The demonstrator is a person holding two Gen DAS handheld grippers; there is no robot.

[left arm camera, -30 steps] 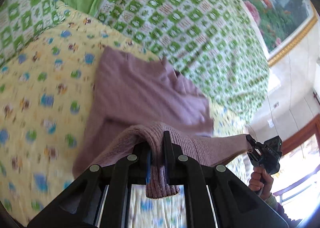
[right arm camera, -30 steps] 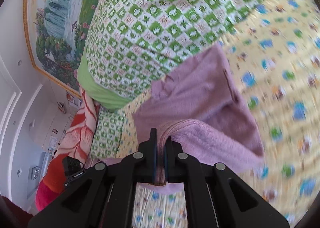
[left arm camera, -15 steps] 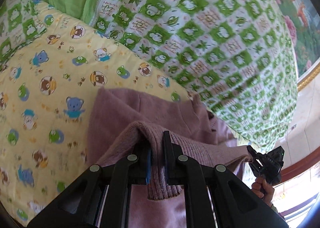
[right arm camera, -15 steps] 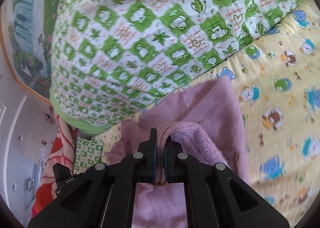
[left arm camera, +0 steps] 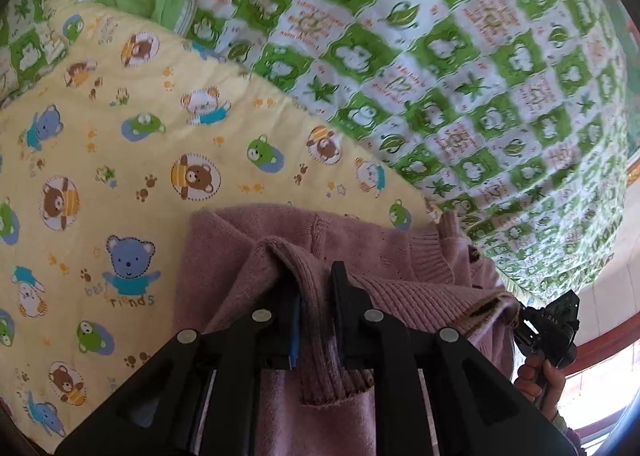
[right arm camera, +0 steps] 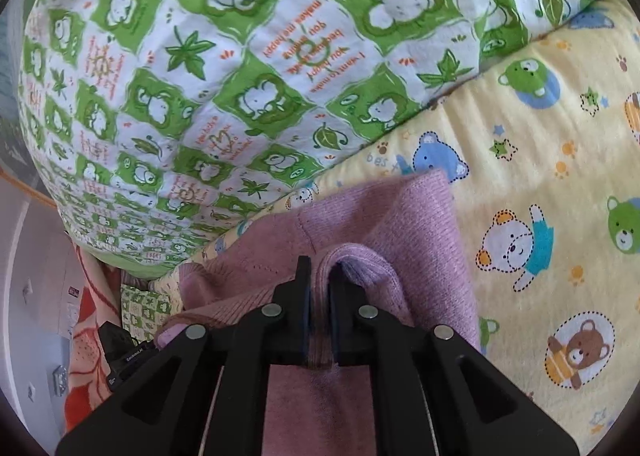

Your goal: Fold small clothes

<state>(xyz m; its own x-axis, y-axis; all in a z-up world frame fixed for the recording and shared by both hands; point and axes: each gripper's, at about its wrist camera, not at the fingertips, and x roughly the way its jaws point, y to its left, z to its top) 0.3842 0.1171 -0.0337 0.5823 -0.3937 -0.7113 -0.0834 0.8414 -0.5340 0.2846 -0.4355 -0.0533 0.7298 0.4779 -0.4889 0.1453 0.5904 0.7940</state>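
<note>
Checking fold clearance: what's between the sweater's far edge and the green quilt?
Only bare yellow bear-print sheet between the sweater and green quilt, seen in both wrist views.

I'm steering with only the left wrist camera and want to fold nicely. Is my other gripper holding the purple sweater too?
Observer: Yes. The right gripper is shut on a ribbed fold of the purple sweater.
Operator: What's beside the sweater over there?
Observer: The yellow bear sheet; a white bear in a blue shirt is printed just right of the sweater's edge.
Operator: Can you read the green quilt?
Observer: Partly. The green-checked quilt has upside-down orange writing, including "you happy".
</note>
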